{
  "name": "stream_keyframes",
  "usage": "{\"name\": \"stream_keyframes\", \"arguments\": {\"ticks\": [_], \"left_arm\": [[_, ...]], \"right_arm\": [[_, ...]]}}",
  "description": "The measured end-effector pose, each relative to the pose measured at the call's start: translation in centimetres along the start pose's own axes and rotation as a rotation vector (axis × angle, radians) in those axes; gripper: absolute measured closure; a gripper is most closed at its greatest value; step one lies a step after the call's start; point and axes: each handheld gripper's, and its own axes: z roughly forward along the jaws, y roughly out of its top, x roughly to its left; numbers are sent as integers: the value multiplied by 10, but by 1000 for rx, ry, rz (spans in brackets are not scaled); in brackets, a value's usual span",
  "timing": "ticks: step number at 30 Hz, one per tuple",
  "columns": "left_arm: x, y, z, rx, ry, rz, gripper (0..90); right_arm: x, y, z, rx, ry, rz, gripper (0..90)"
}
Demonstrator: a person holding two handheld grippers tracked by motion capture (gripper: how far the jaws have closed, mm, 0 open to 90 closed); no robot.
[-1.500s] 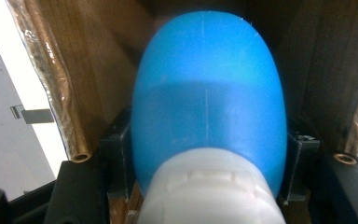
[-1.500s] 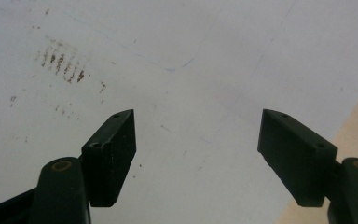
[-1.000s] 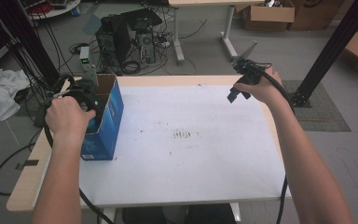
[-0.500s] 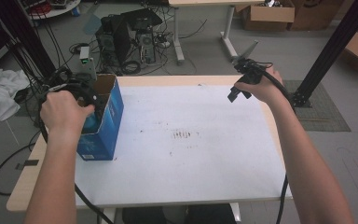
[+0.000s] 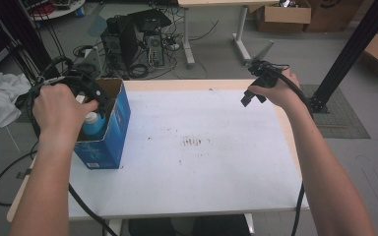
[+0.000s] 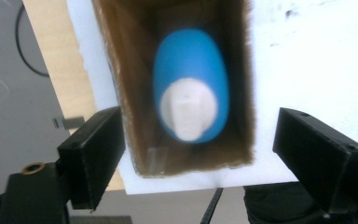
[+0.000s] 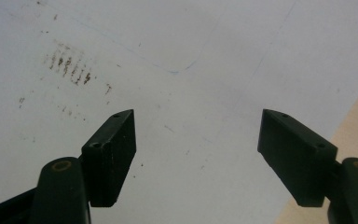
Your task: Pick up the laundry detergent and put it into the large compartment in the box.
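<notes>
Table carried blue box at left edge, top open. Blue bottle, white cap up, stood inside box. Left gripper hung above box mouth, jaws just opened, released, clear of bottle. Right gripper hovered over bare tabletop at far right, jaws spread, holding nothing.

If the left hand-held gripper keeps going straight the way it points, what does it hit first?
Probably the white cap of the blue plastic bottle standing in the open blue cardboard box; depth is hard to judge.
</notes>
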Motion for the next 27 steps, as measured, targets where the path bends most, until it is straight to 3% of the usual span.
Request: {"name": "stream_keyframes", "arguments": {"ticks": [6,7,10,12,13,15,16,17,18,19,20,27], "left_arm": [[-30,0,-13,-48,-5,102,158],[-30,0,-13,-48,-5,102,158],[-56,1,-16,-71,-30,183,157],[-64,1,-16,-78,-34,201,157],[-80,2,-16,-86,-57,253,157],[-87,2,-16,-90,-63,275,157],[-102,2,-13,-93,-80,314,157],[-102,2,-13,-93,-80,314,156],[-114,3,-10,-93,-80,353,155],[-114,3,-10,-93,-80,353,155],[-128,4,-6,-97,-95,394,155],[-162,4,8,-113,-120,467,155]], "right_arm": [[2,0,-2,-2,0,12,280],[2,0,-2,-2,0,12,280],[1,-1,-3,1,-3,12,280],[1,-1,-3,1,-5,12,280],[-1,-1,-4,4,-6,12,280],[-1,-2,-4,1,-6,17,280],[-2,-2,-4,3,-8,13,280],[-2,-2,-4,3,-8,13,280],[-2,-3,-4,3,-8,19,280],[-2,-3,-5,4,-10,17,280],[-2,-3,-5,0,-8,25,280],[-3,-3,-4,5,-12,21,280]]}}
